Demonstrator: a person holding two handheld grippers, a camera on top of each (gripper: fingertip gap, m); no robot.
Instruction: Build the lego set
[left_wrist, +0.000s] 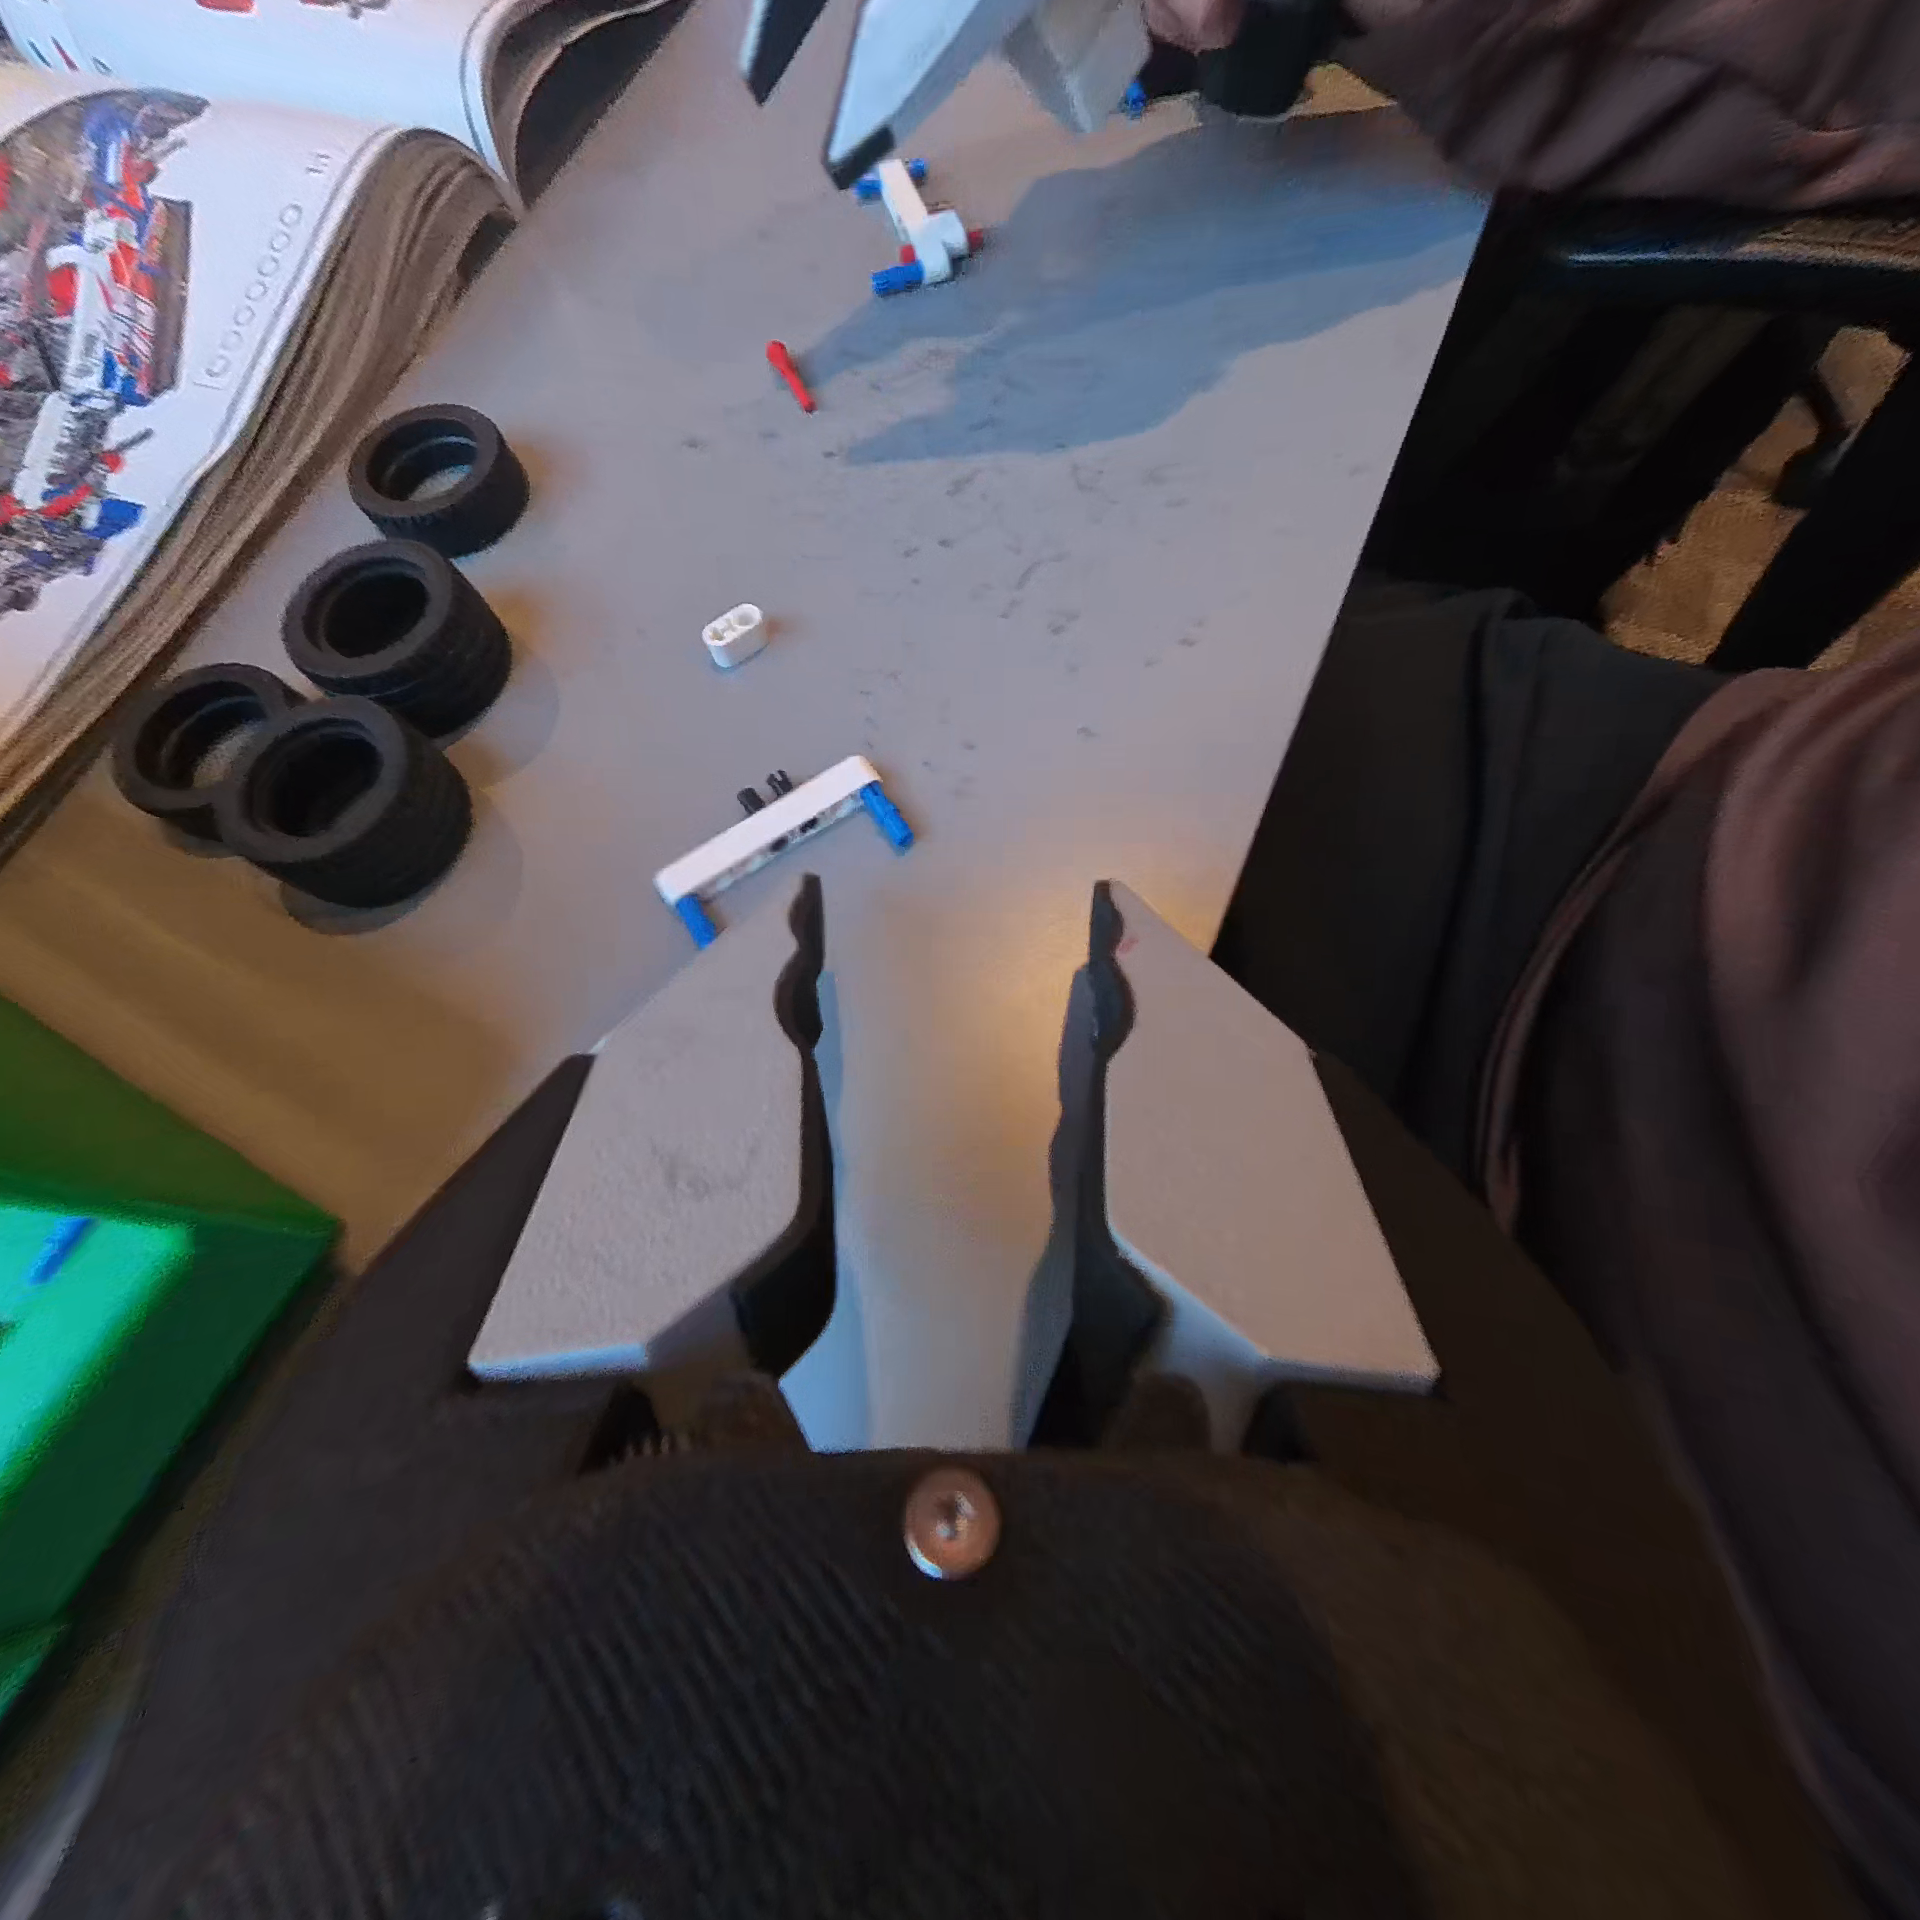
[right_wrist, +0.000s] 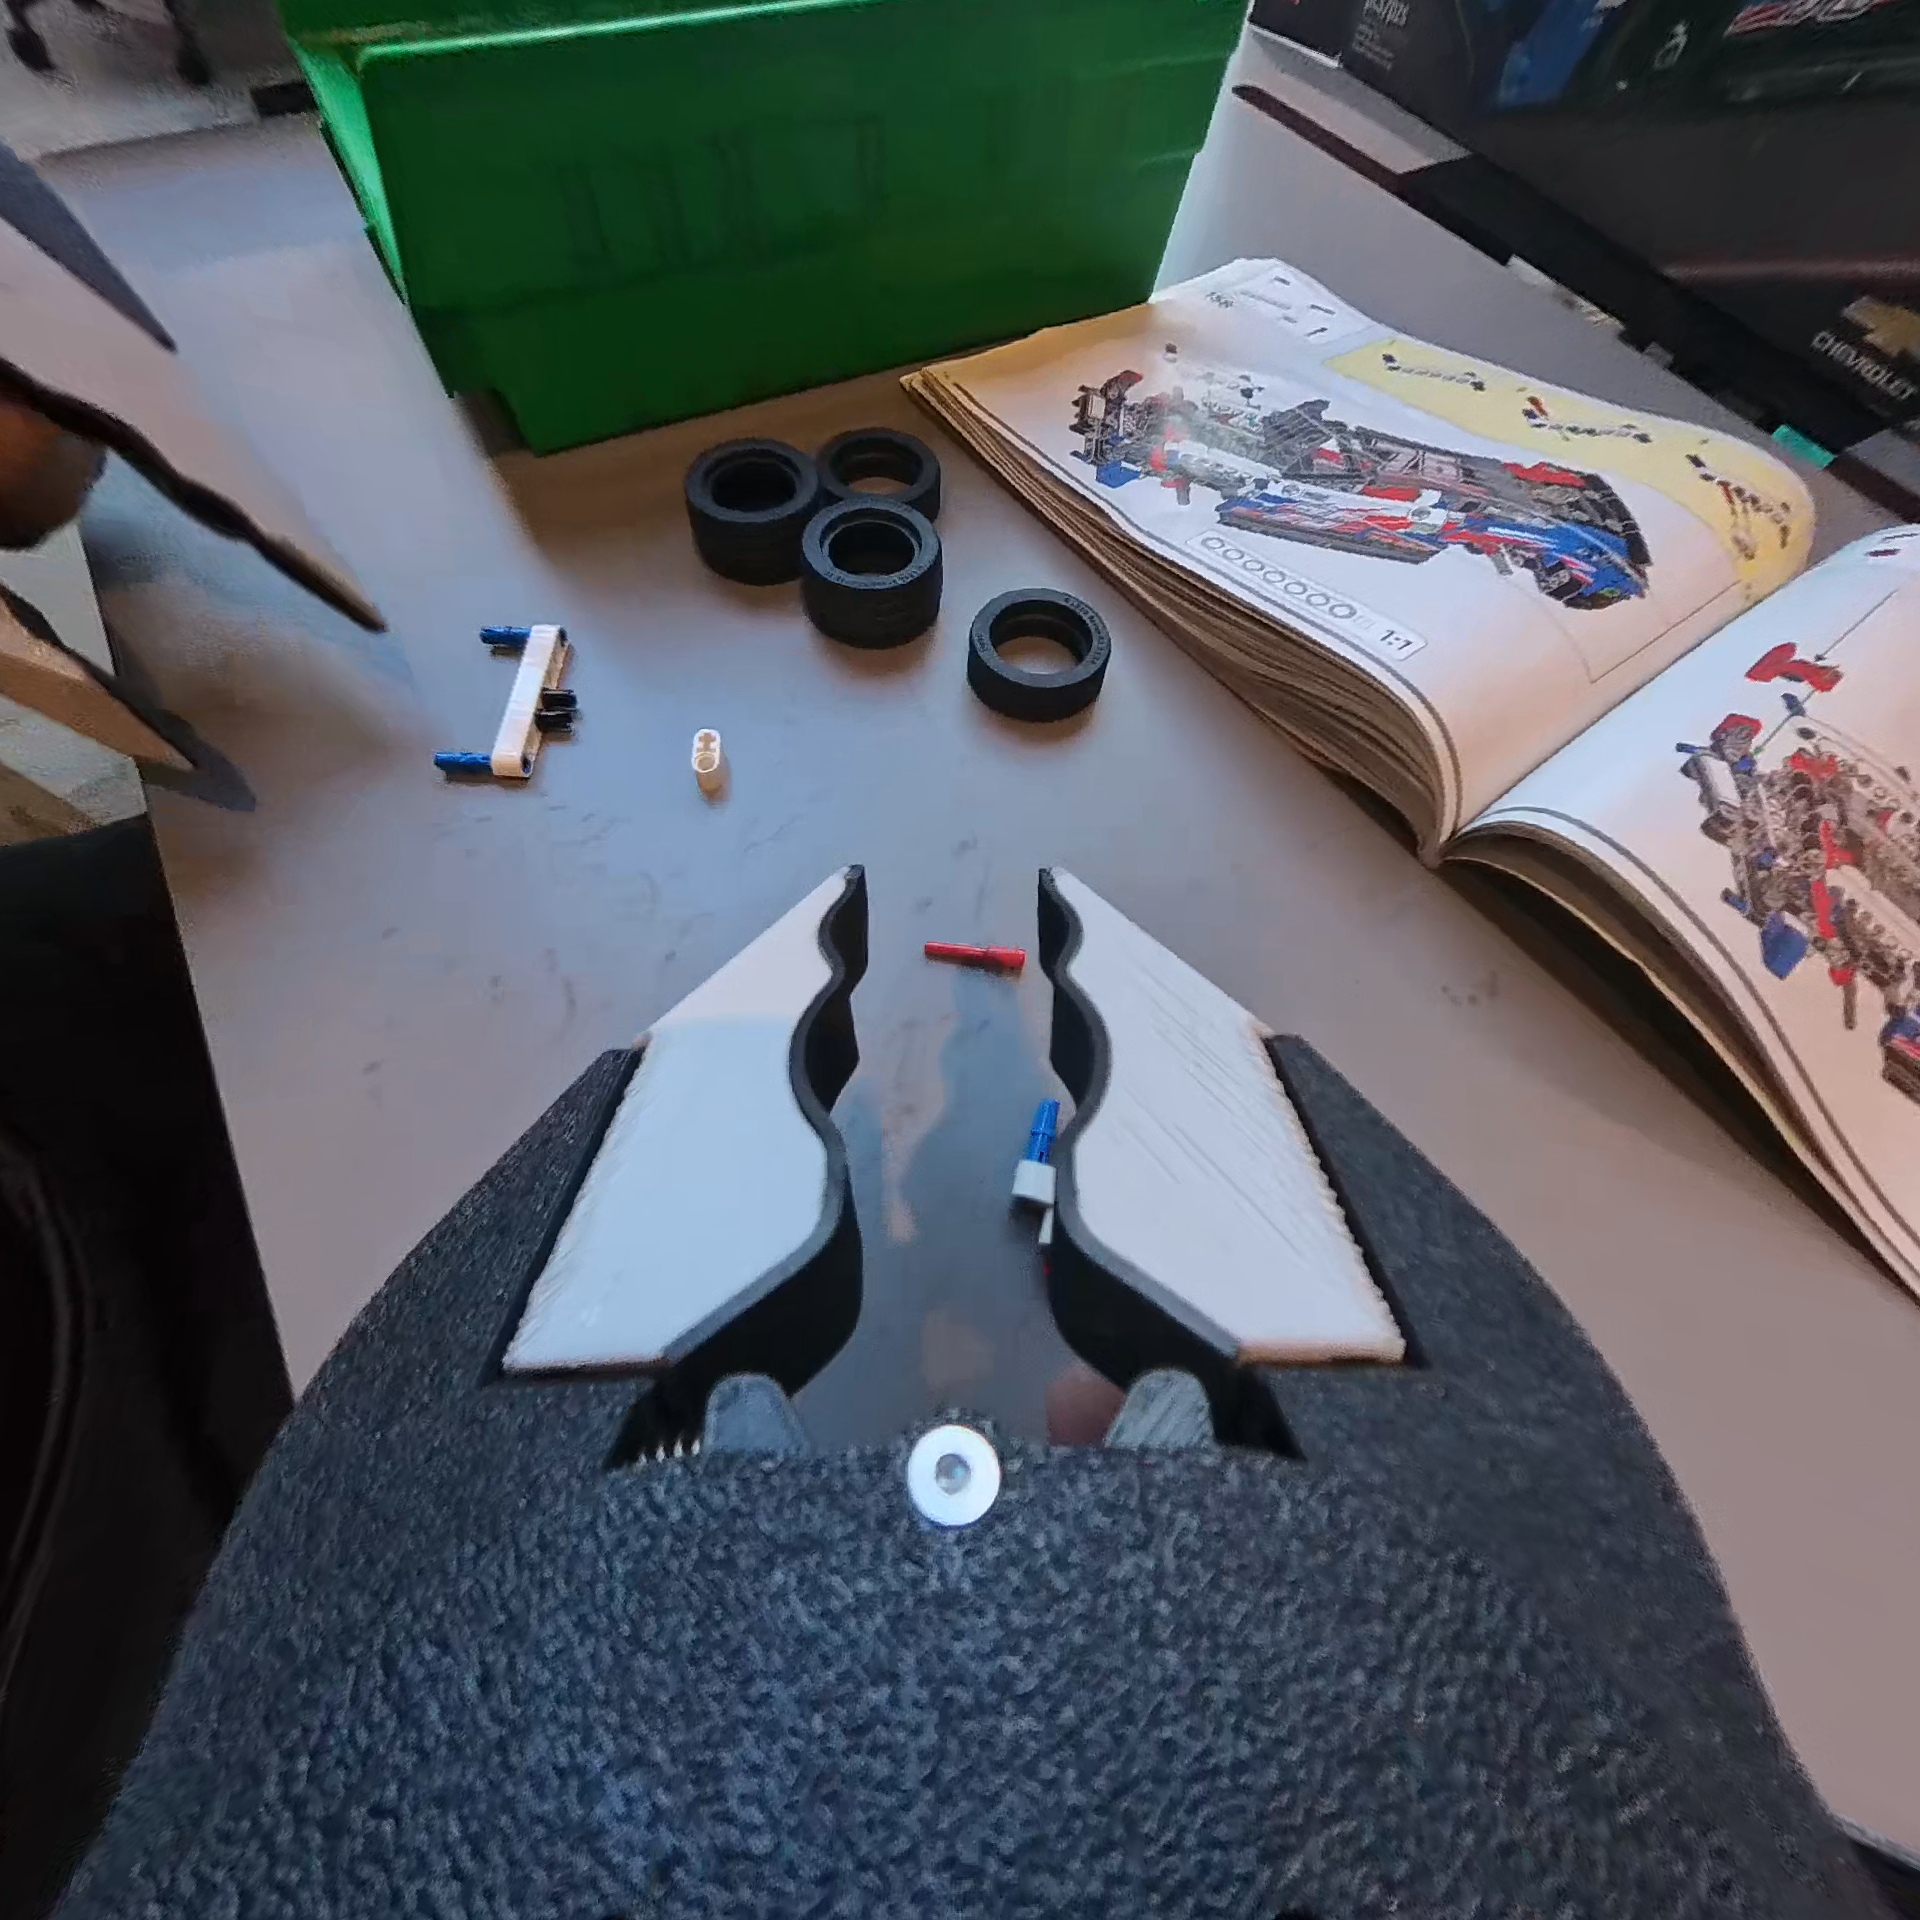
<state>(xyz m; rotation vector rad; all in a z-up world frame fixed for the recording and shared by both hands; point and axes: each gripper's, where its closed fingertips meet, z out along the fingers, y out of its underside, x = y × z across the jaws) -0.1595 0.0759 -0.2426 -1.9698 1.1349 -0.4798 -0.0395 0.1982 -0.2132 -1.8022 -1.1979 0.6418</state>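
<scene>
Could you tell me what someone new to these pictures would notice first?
Probably the bright green bin at the far side of the table, with four black tyres clustered just in front of it and the open instruction booklet spread to their right. Nearer, the right gripper hangs open over a small red pin, while the left gripper, also open, points at a white beam with blue pins.
</scene>
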